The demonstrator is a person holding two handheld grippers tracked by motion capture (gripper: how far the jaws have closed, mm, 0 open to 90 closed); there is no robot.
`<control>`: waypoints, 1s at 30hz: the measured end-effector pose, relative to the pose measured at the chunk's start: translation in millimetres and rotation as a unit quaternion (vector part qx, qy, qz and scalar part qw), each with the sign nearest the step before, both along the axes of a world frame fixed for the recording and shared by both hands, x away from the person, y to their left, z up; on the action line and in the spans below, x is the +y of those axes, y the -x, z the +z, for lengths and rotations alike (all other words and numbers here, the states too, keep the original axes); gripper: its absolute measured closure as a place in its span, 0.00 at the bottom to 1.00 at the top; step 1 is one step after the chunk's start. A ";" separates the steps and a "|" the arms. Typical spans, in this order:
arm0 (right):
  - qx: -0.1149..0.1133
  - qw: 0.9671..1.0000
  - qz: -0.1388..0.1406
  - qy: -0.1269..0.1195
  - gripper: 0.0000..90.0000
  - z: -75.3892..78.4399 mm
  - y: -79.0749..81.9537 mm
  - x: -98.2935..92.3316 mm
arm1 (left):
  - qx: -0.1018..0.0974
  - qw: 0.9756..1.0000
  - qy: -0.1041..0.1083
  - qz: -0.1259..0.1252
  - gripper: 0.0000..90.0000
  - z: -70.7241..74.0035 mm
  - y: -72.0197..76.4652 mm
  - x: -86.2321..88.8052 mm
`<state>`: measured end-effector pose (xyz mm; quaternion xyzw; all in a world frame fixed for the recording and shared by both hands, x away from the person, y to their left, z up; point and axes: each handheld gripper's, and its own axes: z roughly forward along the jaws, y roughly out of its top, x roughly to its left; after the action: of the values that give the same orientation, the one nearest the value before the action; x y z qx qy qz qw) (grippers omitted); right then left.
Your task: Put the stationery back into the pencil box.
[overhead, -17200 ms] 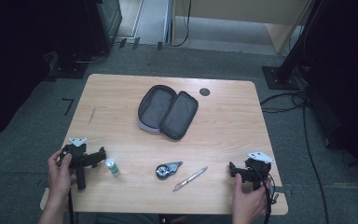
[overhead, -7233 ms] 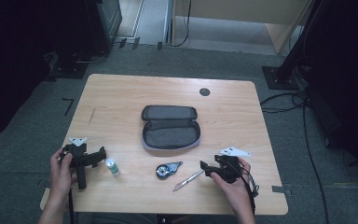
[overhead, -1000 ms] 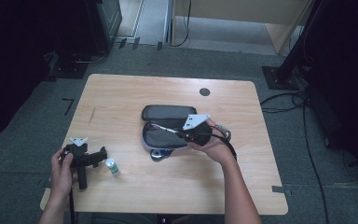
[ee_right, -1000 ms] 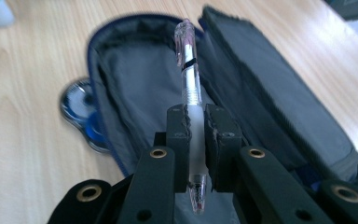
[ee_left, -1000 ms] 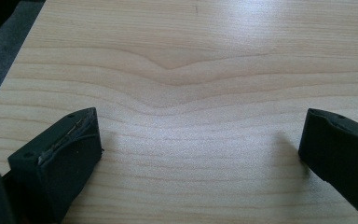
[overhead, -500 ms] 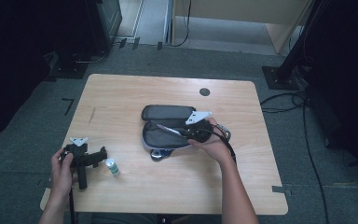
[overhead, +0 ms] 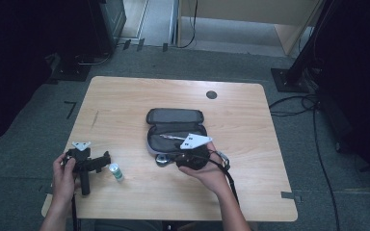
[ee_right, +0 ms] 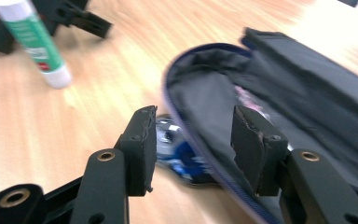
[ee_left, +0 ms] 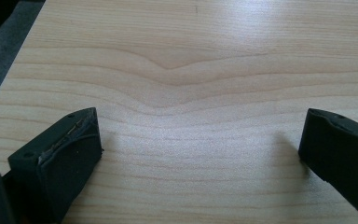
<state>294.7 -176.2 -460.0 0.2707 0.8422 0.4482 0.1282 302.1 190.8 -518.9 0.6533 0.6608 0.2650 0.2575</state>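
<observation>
An open dark pencil case lies mid-table with a pen inside it. My right gripper hovers at the case's near edge; its jaws have just been opening and grip nothing. In the right gripper view my right gripper frames the case rim and a blue correction tape lying on the table just outside it. The correction tape sits by the case's near-left corner. My left gripper rests at the near left, and in the left gripper view my left gripper is open over bare wood.
A green-and-white glue stick lies beside the left gripper, also seen as the glue stick in the right gripper view. A dark round spot marks the far side of the wooden table. Cables and stands sit on the floor around it.
My right gripper has pulled back from over the case toward the near edge and opened. The pen it carried now lies inside the case. The left hand has not moved.
</observation>
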 end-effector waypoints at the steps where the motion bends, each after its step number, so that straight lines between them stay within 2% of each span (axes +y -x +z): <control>1: 0.000 1.000 0.004 -0.004 0.57 -1.9 3.6 3.4 | 0.000 1.000 0.000 0.000 0.00 0.0 0.0 0.0; 4: -0.004 1.000 0.008 -0.001 0.57 -6.7 10.4 11.5 | 0.000 1.000 0.000 0.000 0.00 0.0 0.0 0.0; 5: -0.003 1.000 0.015 0.003 0.57 -13.7 16.6 22.3 | 0.000 1.000 0.000 0.000 0.00 0.0 0.0 0.0; 7: -0.008 0.999 0.029 0.016 0.57 -19.7 20.4 31.7 | 0.000 1.000 0.000 0.000 0.00 0.0 0.0 0.0; 8: -0.008 0.999 0.029 0.016 0.57 -19.7 20.4 31.7 | 0.000 1.000 0.000 0.000 0.00 0.0 0.0 0.0; 10: -0.007 0.999 0.046 0.022 0.56 -28.8 23.4 44.8 | 0.000 1.000 0.000 0.000 0.00 0.0 0.0 0.0; 13: -0.006 0.999 0.046 0.027 0.56 -36.2 22.9 52.7 | 0.000 1.000 0.000 0.000 0.00 0.0 0.0 0.0; 16: -0.012 0.998 0.046 0.030 0.56 -40.0 21.9 55.9 | 0.000 1.000 0.000 0.000 0.00 0.0 0.0 0.0; 20: -0.024 0.999 0.031 0.036 0.54 -45.5 17.6 58.0 | 0.000 1.000 0.000 0.000 0.00 0.0 0.0 0.0; 26: -0.025 0.998 0.020 0.046 0.51 -53.6 14.8 57.6 | 0.000 1.000 0.000 0.000 0.00 0.0 0.0 0.0; 30: -0.021 0.999 0.015 0.033 0.52 -56.1 18.3 55.7 | 0.000 1.000 0.000 0.000 0.00 0.0 0.0 0.0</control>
<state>276.4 -120.5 -516.1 0.2445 0.8575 0.4277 0.1483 302.1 190.8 -518.9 0.6533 0.6607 0.2651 0.2576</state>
